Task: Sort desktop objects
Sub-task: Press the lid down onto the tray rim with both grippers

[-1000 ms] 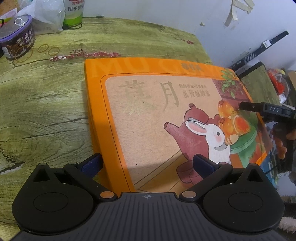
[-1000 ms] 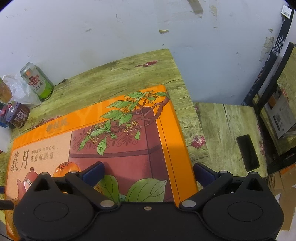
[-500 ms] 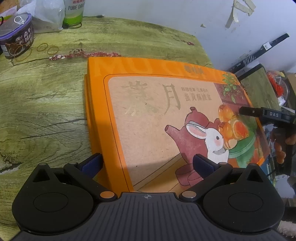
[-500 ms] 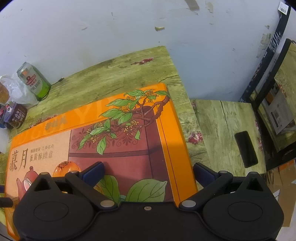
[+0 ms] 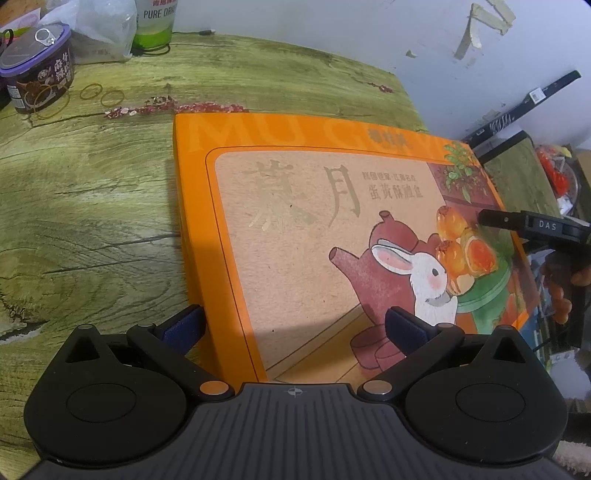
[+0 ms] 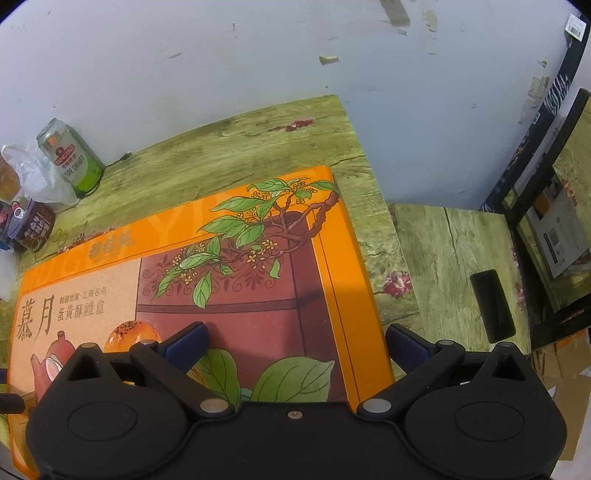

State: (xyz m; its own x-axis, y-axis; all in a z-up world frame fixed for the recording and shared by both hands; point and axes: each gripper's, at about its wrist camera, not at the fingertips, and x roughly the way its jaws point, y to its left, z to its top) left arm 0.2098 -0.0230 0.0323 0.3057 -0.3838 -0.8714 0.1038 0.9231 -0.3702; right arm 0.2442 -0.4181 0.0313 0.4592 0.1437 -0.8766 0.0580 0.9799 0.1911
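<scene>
A large orange gift box [image 5: 295,236] with a rabbit and teapot picture lies flat on the green wood-grain table [image 5: 85,206]. My left gripper [image 5: 293,328] is open and straddles the box's near left corner: one finger hangs off the left side and the other is over the lid. In the right wrist view the same box [image 6: 236,288] shows its leafy-branch end. My right gripper [image 6: 295,343] is open across that right edge, with one finger over the lid and one past the rim. The right gripper [image 5: 532,229] also shows in the left wrist view, above the box's far end.
At the back left stand a green beer can [image 6: 70,162], a crumpled plastic bag [image 5: 99,29] and a purple-lidded cup [image 5: 37,70], with rubber bands [image 5: 101,94] beside them. A black phone [image 6: 491,306] lies on a lower side table [image 6: 443,251] to the right. The wall runs behind.
Almost nothing: both views wobble slightly, the box stays put, and both grippers stay open over its ends.
</scene>
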